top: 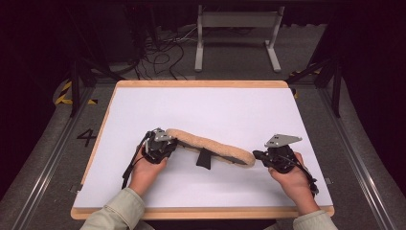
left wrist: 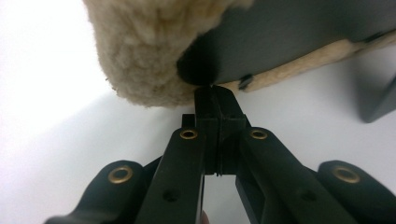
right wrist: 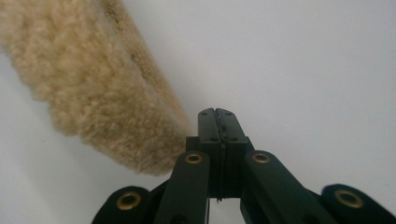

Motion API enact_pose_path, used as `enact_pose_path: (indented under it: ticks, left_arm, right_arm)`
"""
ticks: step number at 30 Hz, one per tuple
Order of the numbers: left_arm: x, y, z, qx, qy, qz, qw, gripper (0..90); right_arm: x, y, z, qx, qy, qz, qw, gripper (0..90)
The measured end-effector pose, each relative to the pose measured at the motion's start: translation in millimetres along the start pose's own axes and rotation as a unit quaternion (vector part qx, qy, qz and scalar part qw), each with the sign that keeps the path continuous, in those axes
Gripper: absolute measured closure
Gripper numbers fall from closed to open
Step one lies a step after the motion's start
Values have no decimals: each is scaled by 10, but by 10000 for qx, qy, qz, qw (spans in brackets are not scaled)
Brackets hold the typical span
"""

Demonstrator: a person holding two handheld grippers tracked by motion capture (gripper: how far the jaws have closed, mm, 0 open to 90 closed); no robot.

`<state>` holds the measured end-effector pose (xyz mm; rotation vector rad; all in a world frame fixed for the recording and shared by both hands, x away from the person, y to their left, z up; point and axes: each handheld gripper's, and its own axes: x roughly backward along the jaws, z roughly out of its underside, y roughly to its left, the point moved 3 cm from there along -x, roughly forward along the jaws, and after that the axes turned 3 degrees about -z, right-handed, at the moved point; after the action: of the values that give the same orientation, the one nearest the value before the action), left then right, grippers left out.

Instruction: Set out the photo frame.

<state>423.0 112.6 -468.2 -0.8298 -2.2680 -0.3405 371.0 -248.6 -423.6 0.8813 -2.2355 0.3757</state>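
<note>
Starting at the left, your left gripper (top: pixel 168 143) sits at the left end of the long tan fleece-covered pad with a black strap and backing (top: pixel 210 146), which lies on the white table top (top: pixel 215 108) a little nearer its front edge than its back. In the left gripper view the jaws stand fully together, their tips (left wrist: pixel 215 95) touching the dark edge of the pad's backing (left wrist: pixel 299 37); whether they pinch a fold of it you cannot tell from these pictures.

The pad's long axis runs across the table from left to right, slanting slightly toward you at its right end, and a short black strap (top: pixel 204 159) hangs out of its middle.

Your right gripper (top: pixel 257 155) waits just off the right end, jaws likewise pressed together and holding nothing; in the right gripper view the fleece (right wrist: pixel 93 88) lies just left of the tips (right wrist: pixel 218 116).

Both hands are about equally near, one per end, so any lift or turn likely hinges on that left-to-right axis.
</note>
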Motion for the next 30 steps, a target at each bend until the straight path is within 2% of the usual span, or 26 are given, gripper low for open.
enact_pose_path:
  ticks: [7,13,15,20,28,30]
  left_arm:
    - [163,-82,57,33,-57,165,9998,891]
    - [299,-154,130,-48,-44,274,9996,884]
    - [327,-178,144,-4,-56,321,9995,882]
    - [360,-222,151,-47,-51,429,9991,876]
    - [315,-408,81,-244,-30,753,9969,876]
    - [300,-472,56,-251,-39,907,9956,878]
  right_arm:
    - [6,64,14,82,85,-72,9999,900]
    - [70,209,67,208,163,-158,9995,900]
    - [90,245,82,248,197,-189,9993,900]
    - [116,328,101,334,245,-250,9988,900]
    - [167,476,159,525,257,-511,9970,900]
    - [175,503,169,556,255,-593,9964,900]
